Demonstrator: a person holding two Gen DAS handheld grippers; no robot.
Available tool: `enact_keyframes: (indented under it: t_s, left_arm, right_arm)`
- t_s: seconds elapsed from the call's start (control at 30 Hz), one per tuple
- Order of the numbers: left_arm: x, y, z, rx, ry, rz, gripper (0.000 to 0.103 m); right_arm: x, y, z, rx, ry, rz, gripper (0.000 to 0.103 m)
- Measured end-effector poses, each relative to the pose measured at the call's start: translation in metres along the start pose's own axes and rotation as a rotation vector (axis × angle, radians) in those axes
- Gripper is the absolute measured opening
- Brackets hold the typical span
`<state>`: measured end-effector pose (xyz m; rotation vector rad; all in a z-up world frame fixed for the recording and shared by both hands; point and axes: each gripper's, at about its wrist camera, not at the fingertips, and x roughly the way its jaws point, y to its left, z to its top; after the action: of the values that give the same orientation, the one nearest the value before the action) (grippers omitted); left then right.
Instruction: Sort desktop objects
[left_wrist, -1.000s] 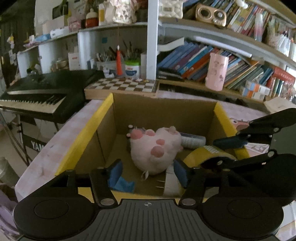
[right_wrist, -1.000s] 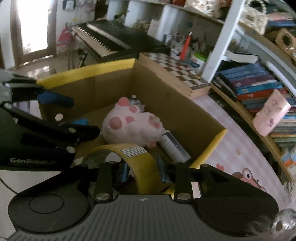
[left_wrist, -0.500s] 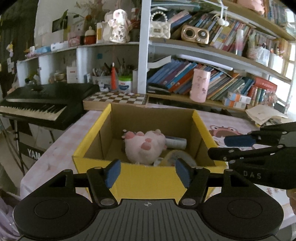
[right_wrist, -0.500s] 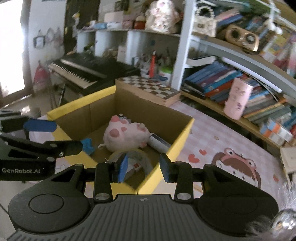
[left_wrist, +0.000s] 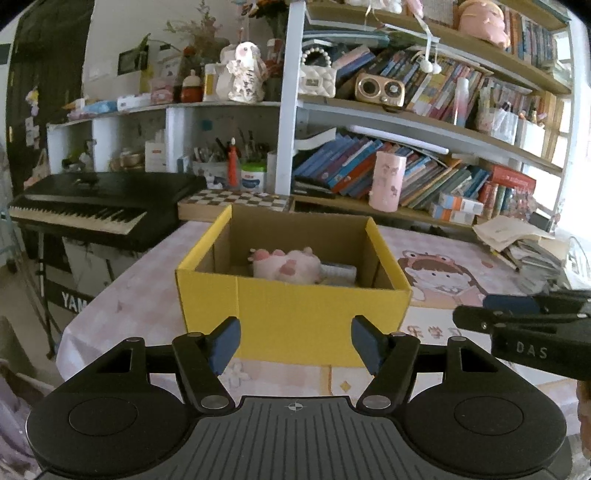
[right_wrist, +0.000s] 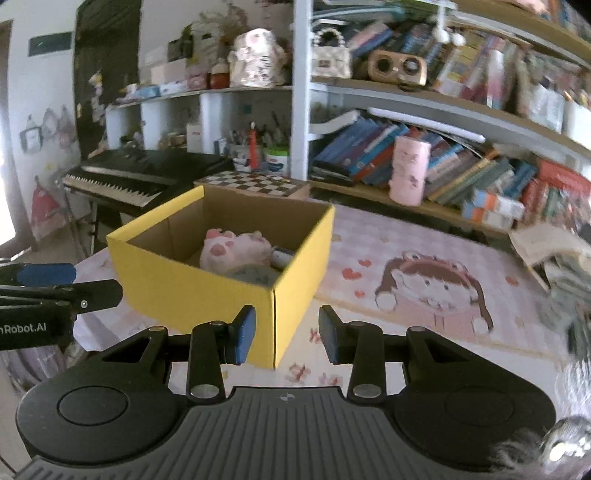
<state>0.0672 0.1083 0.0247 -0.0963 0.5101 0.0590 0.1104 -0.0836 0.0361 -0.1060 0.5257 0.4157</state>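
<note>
Centre frame: yellow box already holds pink plush, a tube beside it – sorting looks largely done. Left gripper parted wide, empty; right gripper narrowly parted, empty. Table before the box shows no loose items.

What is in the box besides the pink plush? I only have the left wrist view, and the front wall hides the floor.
Observer: The right wrist view looks in over the wall. A blurred round roll, probably the tape roll, lies against the pink plush on its near side.
Operator: Is the right gripper carrying anything? I see it side-on.
Observer: No. The right gripper has its pads apart with nothing between them, in front of the yellow box at its near corner.
</note>
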Motion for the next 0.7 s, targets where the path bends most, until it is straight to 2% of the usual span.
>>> enact_keyframes:
  t_s: [0.23,0.3,0.37,0.5,0.6,0.7]
  left_arm:
    - [-0.014,-0.008,-0.019,0.019,0.027,-0.035,0.069]
    - [-0.017,-0.013,-0.025,0.029,0.040,-0.051,0.070]
    - [-0.020,-0.019,-0.032,0.038,0.048,-0.057,0.078]
    - [-0.024,-0.027,-0.043,0.059,0.065,-0.067,0.080]
    - [-0.024,-0.031,-0.049,0.055,0.067,-0.063,0.085]
    - [-0.022,-0.034,-0.054,0.053,0.077,-0.061,0.086]
  right_arm:
    - [-0.028,0.004,-0.034,0.058,0.025,-0.048,0.037]
    - [-0.035,0.004,-0.043,0.068,0.033,-0.064,0.040]
    - [-0.041,0.004,-0.051,0.081,0.044,-0.082,0.043]
    - [-0.050,0.002,-0.063,0.114,0.065,-0.124,0.050]
    - [-0.056,-0.002,-0.070,0.131,0.070,-0.156,0.052]
    - [-0.061,-0.008,-0.076,0.143,0.071,-0.183,0.054]
